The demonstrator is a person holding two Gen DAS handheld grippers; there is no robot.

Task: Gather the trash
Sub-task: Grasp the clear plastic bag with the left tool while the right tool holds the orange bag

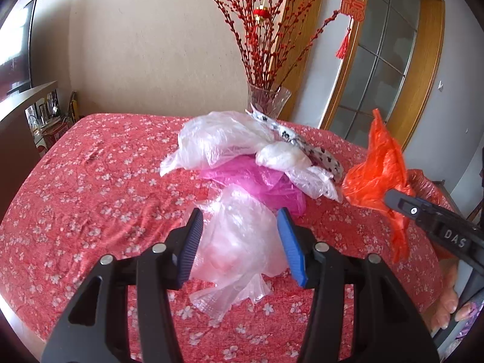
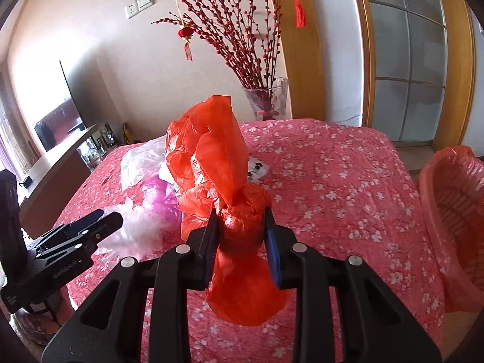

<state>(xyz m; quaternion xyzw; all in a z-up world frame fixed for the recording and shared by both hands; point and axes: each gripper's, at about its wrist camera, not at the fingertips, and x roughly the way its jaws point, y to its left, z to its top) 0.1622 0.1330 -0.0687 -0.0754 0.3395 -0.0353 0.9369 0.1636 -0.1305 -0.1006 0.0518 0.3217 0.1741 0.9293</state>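
Observation:
A heap of plastic bags lies on the table's red flowered cloth (image 1: 90,181): a clear bag (image 1: 217,139), a pink bag (image 1: 257,181), a pale clear bag (image 1: 239,242) and a black-and-white spotted wrapper (image 1: 305,145). My left gripper (image 1: 240,222) is open, its blue pads either side of the pale clear bag. My right gripper (image 2: 240,220) is shut on a crumpled orange-red bag (image 2: 211,151) and holds it above the cloth; bag (image 1: 375,169) and gripper (image 1: 393,201) show at the right of the left wrist view.
A glass vase (image 2: 267,98) of red branches stands at the table's far edge. A basket lined with an orange bag (image 2: 453,205) stands off the table's right side. A TV (image 2: 57,115) and cabinet are at the left. A glass door (image 2: 405,60) is behind.

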